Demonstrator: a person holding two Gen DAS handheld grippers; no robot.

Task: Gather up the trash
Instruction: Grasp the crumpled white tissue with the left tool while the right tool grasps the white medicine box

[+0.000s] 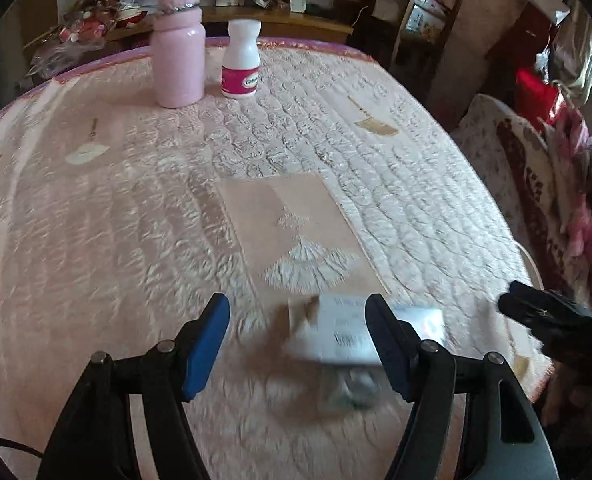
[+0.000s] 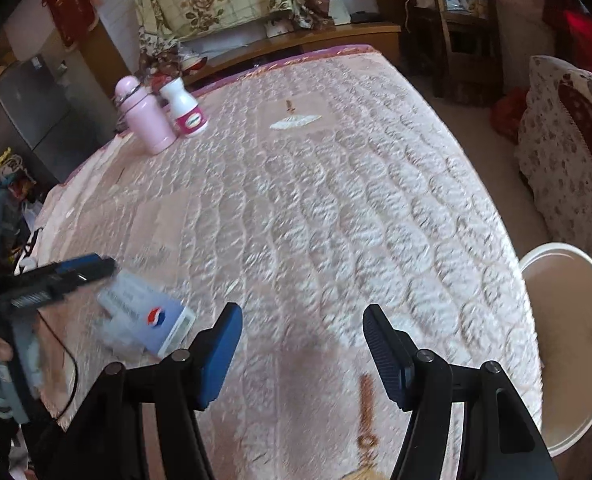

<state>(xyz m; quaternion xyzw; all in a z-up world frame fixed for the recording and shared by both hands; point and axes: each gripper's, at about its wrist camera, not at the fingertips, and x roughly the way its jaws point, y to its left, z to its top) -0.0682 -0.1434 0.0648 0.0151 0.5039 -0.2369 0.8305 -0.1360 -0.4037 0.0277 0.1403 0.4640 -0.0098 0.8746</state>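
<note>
Tongs [image 1: 298,344] spread over flat glossy box [image 1: 336,334] on quilted mattress [image 1: 136,200].

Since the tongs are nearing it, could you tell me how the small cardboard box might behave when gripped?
The small cardboard box looks thin-walled, so probably light and easily crushed. It lies flat on the soft quilted cover, so it may sink or slide rather than roll.

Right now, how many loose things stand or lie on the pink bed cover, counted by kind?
Bottles: 2, the pink bottle and the white bottle with the pink label, both upright at the far edge.
Small boxes: 1, a blurred white and blue box near the left gripper.
Total: 3. A white bin stands beside the bed, not counted.
</note>
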